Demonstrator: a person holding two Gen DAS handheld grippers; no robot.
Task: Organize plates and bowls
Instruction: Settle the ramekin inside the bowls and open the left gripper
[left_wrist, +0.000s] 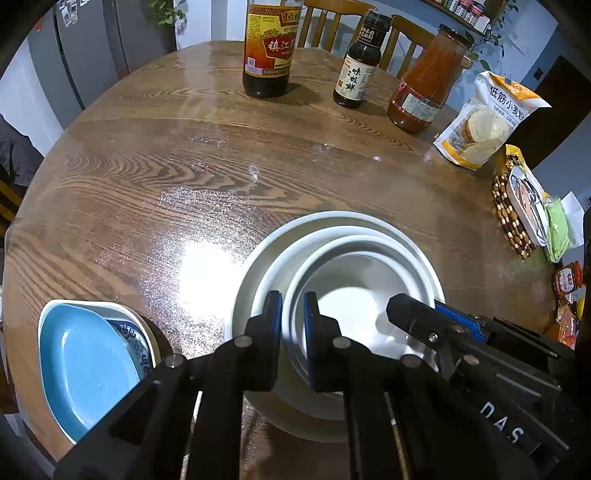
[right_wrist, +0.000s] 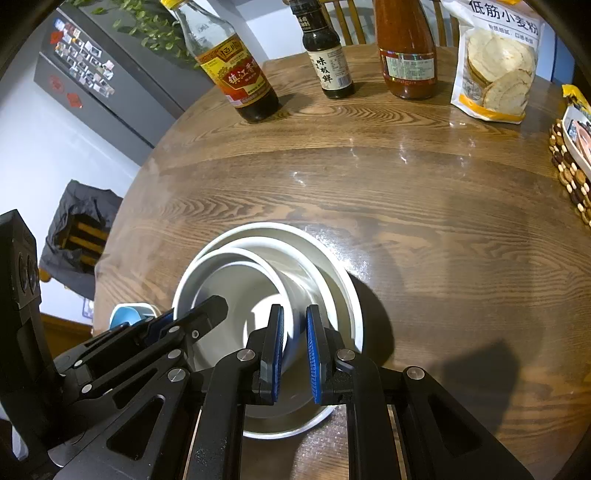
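Here, both grippers' fingers (left_wrist: 312, 321) clamp the inner bowl (left_wrist: 354, 295) — nested in larger bowl (left_wrist: 332, 218).

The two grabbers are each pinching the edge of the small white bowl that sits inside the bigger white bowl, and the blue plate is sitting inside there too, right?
Not quite. The blue plate is not inside the bowls; the left wrist view shows it lying on the table off to the side. The rest holds: the left gripper and right gripper each pinch the small white bowl's rim, inside the bigger white bowl.
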